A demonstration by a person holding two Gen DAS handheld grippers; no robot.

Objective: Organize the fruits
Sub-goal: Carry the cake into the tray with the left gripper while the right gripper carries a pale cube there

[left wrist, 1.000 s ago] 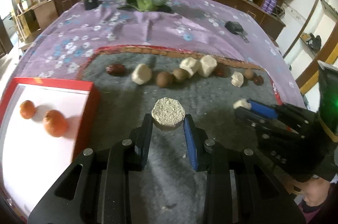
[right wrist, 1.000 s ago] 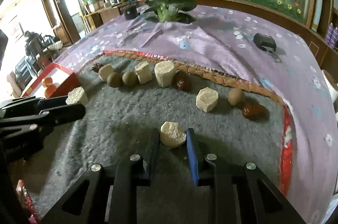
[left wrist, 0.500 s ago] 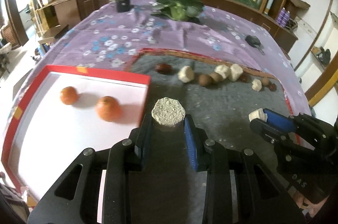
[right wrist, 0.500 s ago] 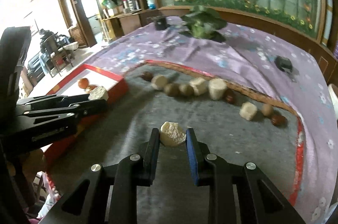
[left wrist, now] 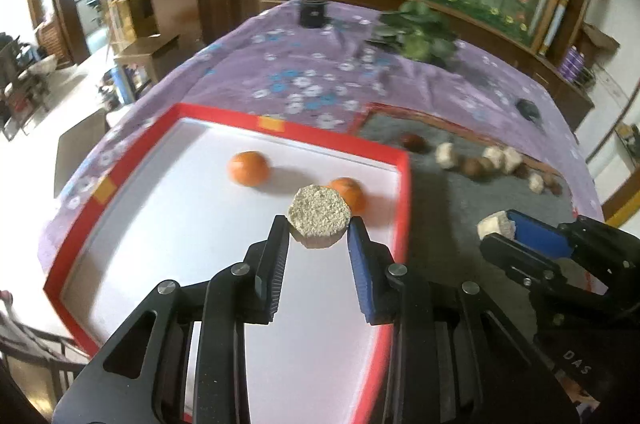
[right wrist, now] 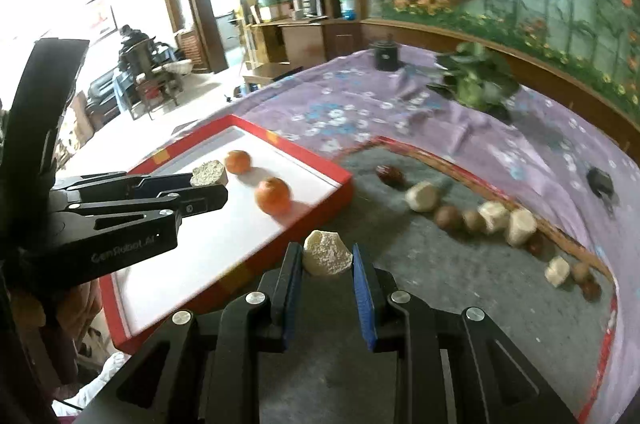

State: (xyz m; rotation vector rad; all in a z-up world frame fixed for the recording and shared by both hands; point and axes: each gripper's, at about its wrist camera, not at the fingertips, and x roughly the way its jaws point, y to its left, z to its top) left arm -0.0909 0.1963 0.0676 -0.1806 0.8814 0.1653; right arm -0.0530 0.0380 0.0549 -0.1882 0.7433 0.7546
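My left gripper [left wrist: 319,230] is shut on a pale, rough-cut fruit chunk [left wrist: 319,215] and holds it above the white floor of the red-rimmed tray [left wrist: 404,184], near two oranges [left wrist: 248,167] [left wrist: 347,191]. My right gripper [right wrist: 323,262] is shut on a second pale chunk [right wrist: 327,258] above the grey mat, just right of the tray's rim [right wrist: 304,214]. The left gripper also shows in the right wrist view [right wrist: 208,180], over the tray.
A row of pale chunks and brown fruits [right wrist: 480,216] lies along the grey mat's [right wrist: 440,284] far edge. A purple flowered cloth [right wrist: 360,104] covers the table, with a leafy plant [right wrist: 480,80] and a black cup [right wrist: 386,54] further back.
Both grippers moved left with their chunks. The left one went from above the mat to above the tray. The right one came up to the tray's right rim.
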